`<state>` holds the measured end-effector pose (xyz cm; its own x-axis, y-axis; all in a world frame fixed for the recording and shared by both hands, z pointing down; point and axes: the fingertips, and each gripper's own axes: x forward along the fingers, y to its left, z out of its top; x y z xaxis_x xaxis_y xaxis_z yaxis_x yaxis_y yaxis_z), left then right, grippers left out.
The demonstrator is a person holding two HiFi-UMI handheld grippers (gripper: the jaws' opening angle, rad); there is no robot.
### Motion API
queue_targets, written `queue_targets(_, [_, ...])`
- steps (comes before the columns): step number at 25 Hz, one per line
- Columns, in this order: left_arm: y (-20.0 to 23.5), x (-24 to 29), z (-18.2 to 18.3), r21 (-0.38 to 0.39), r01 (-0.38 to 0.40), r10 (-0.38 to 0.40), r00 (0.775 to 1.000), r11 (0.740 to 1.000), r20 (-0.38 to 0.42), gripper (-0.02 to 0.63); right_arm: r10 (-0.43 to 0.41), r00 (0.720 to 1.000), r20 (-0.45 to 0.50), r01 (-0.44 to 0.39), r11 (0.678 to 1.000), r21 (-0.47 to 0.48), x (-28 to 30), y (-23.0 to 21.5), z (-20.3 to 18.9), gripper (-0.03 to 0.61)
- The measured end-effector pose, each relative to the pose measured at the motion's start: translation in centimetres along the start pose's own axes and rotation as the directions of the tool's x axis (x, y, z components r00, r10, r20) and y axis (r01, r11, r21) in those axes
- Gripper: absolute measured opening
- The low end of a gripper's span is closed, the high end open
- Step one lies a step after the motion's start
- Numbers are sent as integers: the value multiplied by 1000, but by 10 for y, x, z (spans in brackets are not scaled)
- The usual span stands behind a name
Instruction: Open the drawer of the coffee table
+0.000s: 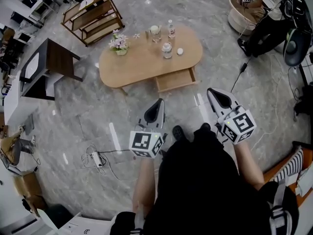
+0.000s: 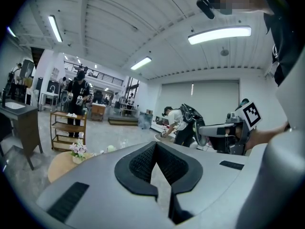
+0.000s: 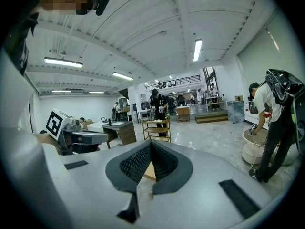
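One oval wooden coffee table (image 1: 142, 62) stands ahead of me. Its drawer (image 1: 176, 80) juts from the table's near side, partly out. I judge it light, stiff wood, best taken at its front edge. Short of the table, my left gripper (image 1: 159, 103) and right gripper (image 1: 212, 92) are both clenched on nothing.

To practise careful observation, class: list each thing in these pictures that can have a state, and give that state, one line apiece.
drawer: pulled out of the coffee table, open.
left gripper: shut, empty, short of the table.
right gripper: shut, empty, short of the table.
bottles: upright on the table.
flower pot: upright on the table.
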<state>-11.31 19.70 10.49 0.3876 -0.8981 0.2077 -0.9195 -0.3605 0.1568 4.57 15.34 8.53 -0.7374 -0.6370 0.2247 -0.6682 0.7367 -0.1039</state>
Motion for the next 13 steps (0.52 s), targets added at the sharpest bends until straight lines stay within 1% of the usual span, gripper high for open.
queue_targets(5, [0,-5,-3,2,7,-7,1000,1000,-5,14,13,1000,0,-13,1000,16,-1,7,0,12])
queue_targets(9, [2,-9,-3,-1,11,-11,1000,1000,5,14,13,1000,5,-13,1000,2,0,11,2,12])
queue_targets(13, [9,-14,-8,-4,0,0,1000,1000,-4,14,10,1000,14,-10,1000,5,5,14,4,12])
